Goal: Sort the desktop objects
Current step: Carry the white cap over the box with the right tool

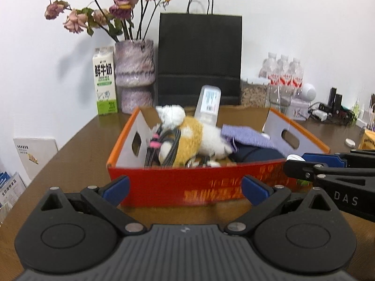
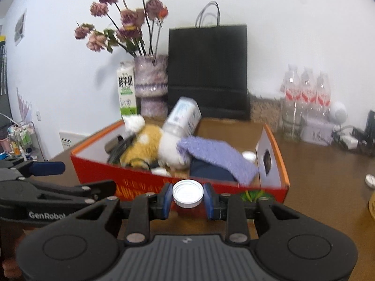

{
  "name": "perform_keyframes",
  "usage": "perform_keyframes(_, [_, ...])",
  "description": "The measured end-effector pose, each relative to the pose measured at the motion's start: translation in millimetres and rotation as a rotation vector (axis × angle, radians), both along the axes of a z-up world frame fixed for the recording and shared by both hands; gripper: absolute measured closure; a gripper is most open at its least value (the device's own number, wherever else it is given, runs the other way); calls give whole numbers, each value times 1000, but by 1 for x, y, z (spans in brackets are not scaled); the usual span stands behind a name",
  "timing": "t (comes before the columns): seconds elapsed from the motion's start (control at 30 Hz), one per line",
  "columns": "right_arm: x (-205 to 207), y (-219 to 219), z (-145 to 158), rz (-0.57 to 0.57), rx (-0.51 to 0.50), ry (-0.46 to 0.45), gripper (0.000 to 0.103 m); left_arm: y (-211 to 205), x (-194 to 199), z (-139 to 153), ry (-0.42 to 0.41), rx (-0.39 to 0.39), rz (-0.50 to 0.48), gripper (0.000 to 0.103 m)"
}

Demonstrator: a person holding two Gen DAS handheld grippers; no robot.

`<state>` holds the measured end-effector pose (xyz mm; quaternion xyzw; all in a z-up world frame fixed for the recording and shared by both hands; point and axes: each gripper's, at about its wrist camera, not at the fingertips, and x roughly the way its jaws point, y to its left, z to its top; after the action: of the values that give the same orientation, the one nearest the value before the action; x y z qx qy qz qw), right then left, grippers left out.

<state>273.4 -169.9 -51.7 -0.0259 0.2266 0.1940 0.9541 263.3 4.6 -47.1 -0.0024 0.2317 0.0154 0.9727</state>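
Note:
A red and orange cardboard box stands on the brown table. In it lie a yellow and white plush toy, black cables, a purple cloth and a tilted white bottle. My right gripper is shut on a small white-capped jar, held just before the box's near wall. In the left wrist view the right gripper comes in from the right at the box's near corner. My left gripper is open with nothing between its fingers, in front of the box.
Behind the box stand a milk carton, a purple vase of dried roses, a black paper bag and water bottles. A white lid and a yellow box lie right of it; chargers and cables sit far right.

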Motion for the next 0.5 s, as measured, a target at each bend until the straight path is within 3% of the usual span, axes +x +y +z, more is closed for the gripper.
perform_keyframes(0.23, [15,7,30,5,7,-59,76,0,18,28,-52,7,20,0])
perform_keyframes(0.5, [49,11,46,-26,33,-59,76,0,48,43,-58,12,46,0])
